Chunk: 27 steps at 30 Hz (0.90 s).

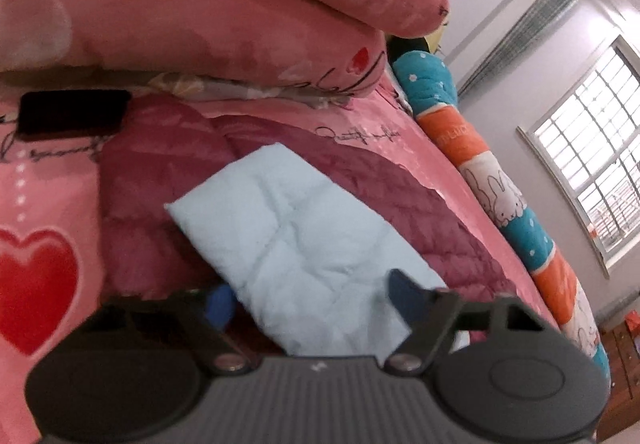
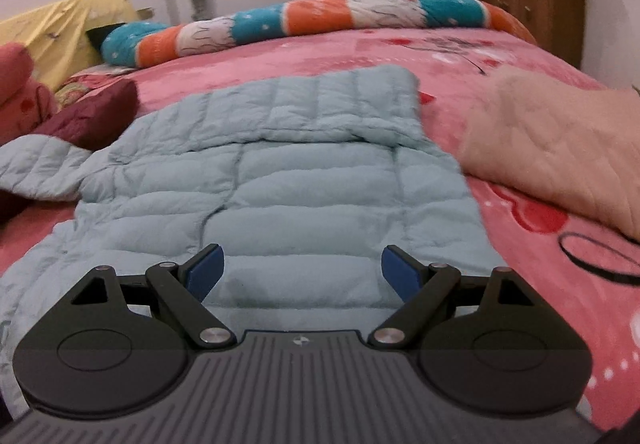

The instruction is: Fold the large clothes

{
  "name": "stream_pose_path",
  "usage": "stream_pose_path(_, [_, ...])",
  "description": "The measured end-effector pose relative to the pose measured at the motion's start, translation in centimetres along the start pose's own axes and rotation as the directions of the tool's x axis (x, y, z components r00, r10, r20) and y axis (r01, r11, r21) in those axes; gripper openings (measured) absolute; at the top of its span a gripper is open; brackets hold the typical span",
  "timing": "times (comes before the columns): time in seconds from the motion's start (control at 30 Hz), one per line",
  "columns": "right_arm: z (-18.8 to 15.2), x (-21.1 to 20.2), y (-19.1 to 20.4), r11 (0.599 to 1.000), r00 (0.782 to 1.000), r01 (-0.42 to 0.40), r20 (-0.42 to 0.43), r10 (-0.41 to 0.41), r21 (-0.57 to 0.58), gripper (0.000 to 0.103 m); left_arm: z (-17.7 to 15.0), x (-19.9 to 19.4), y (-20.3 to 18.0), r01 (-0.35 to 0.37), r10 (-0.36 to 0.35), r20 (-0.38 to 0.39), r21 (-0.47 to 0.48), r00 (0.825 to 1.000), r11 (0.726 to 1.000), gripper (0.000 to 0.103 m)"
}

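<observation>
The pale blue puffer jacket (image 2: 280, 180) lies flat on the pink bed (image 2: 500, 56), one sleeve (image 1: 296, 240) draped over a maroon jacket (image 1: 160, 172). A peach quilt (image 2: 560, 152) crowds its right side, and a striped rabbit-print bolster (image 2: 304, 20) lines the far edge. A black phone (image 1: 72, 116) rests near the pillows (image 1: 200, 24). The bedding's cursive script is unreadable. The left gripper (image 1: 312, 296) straddles the sleeve, jaws apart; the right gripper (image 2: 302, 272) hovers agape above the hem.
</observation>
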State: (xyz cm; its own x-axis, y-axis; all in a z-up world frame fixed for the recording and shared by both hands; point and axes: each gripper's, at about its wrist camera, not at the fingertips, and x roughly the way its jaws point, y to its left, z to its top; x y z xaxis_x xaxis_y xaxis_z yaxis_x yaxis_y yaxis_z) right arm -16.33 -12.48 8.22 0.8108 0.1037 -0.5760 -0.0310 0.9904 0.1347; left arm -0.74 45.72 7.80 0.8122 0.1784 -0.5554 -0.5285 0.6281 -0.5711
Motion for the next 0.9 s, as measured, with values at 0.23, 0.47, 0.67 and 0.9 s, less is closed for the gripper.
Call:
stream_pose_path(0.23, [0.7, 0.7, 0.3, 0.999, 0.999, -0.036, 0.04, 0.037, -0.018, 0.103, 0.5, 0.5, -3.4, -0.002, 0.0, 0.02, 0.094, 1.0, 0.996, 0.005])
stream_pose_path(0.47, [1.8, 0.9, -1.9, 0.994, 0.993, -0.043, 0.111, 0.031, 0.102, 0.103, -0.7, -0.7, -8.3, 0.103, -0.107, 0.017, 0.159, 0.994, 0.982, 0.003])
stream_pose_path(0.67, [2.2, 1.2, -4.1, 0.969, 0.99, -0.062, 0.135, 0.03, 0.239, 0.103, -3.8, -1.9, -14.4, 0.24, -0.238, -0.036, 0.241, 0.971, 0.941, 0.003])
stream_pose_path(0.9, [3.0, 1.4, -6.2, 0.944, 0.983, -0.079, 0.18, 0.021, 0.319, 0.103, -8.8, -3.5, -22.1, 0.404, -0.382, -0.132, 0.333, 0.915, 0.852, 0.003])
